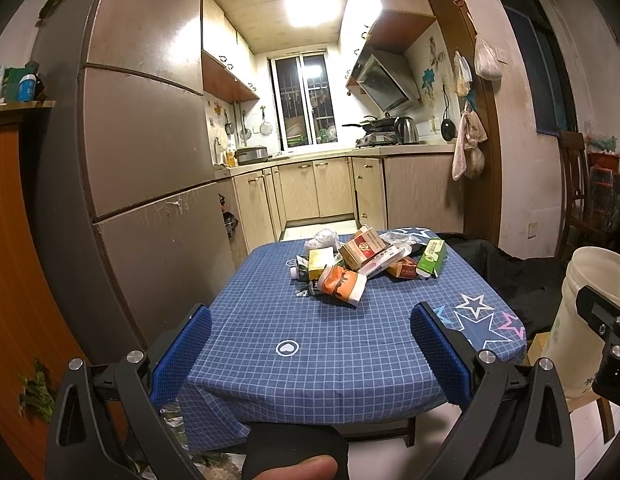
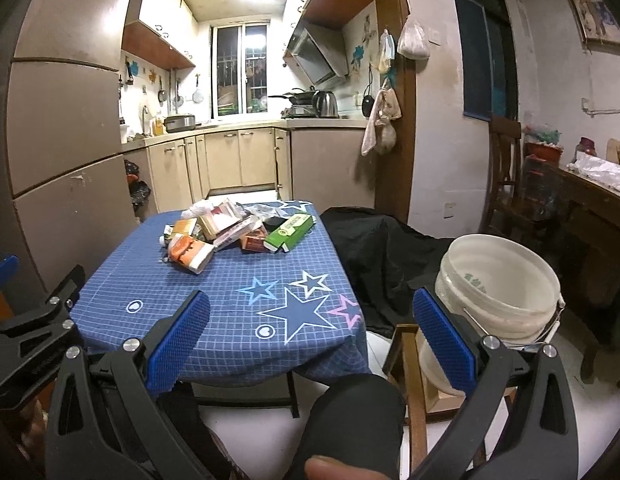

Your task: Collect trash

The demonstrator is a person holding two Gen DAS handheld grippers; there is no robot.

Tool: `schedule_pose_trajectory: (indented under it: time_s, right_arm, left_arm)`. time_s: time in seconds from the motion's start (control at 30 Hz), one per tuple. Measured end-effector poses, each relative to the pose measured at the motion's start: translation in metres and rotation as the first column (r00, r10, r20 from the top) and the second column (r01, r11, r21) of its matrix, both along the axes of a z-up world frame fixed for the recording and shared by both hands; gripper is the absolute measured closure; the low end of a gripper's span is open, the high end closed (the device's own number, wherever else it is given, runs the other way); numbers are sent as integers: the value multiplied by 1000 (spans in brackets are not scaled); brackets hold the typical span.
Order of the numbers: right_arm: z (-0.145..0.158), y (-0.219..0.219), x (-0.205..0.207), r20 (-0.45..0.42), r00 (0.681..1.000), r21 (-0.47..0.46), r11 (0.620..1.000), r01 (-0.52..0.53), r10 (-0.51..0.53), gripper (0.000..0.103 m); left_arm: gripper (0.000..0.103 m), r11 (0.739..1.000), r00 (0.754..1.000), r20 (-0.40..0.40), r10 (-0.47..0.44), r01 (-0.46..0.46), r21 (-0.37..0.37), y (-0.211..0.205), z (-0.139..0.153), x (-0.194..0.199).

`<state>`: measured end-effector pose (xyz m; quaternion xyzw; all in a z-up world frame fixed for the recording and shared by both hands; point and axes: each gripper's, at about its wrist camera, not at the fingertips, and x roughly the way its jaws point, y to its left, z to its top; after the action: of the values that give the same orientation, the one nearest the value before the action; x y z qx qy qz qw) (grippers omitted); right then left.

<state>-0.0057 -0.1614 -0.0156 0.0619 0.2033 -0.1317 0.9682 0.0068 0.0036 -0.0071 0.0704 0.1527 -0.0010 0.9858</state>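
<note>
A tall brown three-door refrigerator (image 1: 145, 128) stands left of the kitchen doorway. Beyond it, beige base cabinets (image 1: 318, 188) run under a barred window (image 1: 303, 100). A steel electric kettle (image 1: 406, 130) sits beside a black pan on the stove, under an angled steel range hood (image 1: 384, 80). Plastic bags (image 1: 487, 60) hang on the door frame (contents unclear). A dark wooden chair (image 2: 506, 176) stands by the right wall.
</note>
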Motion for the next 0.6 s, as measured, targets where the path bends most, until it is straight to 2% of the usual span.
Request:
schedule_pose_trajectory:
  time_s: [0.6]
  right_arm:
    - [-4,-1,3,-17,1000,20,1000,-10,11,5]
  left_arm:
    - [3,1000,1000,-1,-5,5,23,-3,-2,-1]
